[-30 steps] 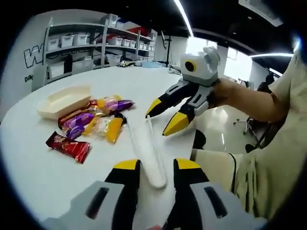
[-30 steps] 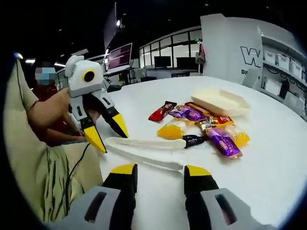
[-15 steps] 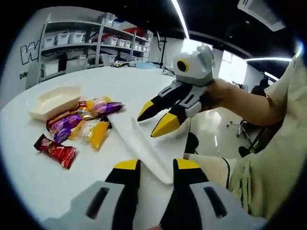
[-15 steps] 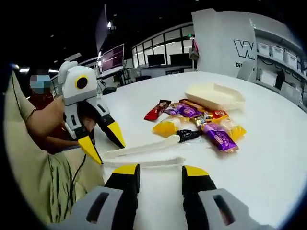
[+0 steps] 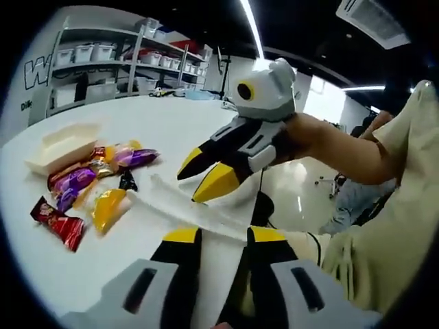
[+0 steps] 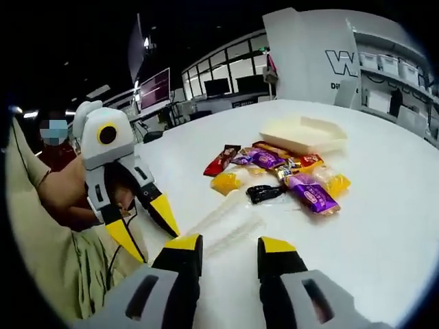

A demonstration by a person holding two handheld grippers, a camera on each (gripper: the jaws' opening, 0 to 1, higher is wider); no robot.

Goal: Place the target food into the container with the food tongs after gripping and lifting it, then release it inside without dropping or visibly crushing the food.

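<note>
White plastic food tongs (image 5: 185, 212) lie on the white table (image 5: 171, 120), tips toward a pile of wrapped snacks. The pile holds a yellow pack (image 5: 108, 205), a red pack (image 5: 58, 223), a small black one (image 5: 127, 181) and purple ones (image 5: 134, 159). Behind it stands a beige tray container (image 5: 60, 144). My left gripper (image 5: 226, 236) is open, the tongs' handle end close to its jaws. A hand holds my right gripper (image 5: 202, 175) open just above the tongs. In the right gripper view the tongs (image 6: 226, 218) run from my right gripper (image 6: 227, 245) toward the black snack (image 6: 260, 194), with the left gripper (image 6: 145, 226) open at their left.
Shelves with white bins (image 5: 103, 58) stand beyond the table's far side. The table edge (image 5: 236, 205) runs close by the tongs' handle end, with the person's sleeve and lap (image 5: 370, 247) right behind it. The container (image 6: 302, 133) sits past the snacks.
Both views have swung, so the snacks sit further left in the left gripper view. The right gripper has come lower and closer over the tongs. Both grippers stay open.
</note>
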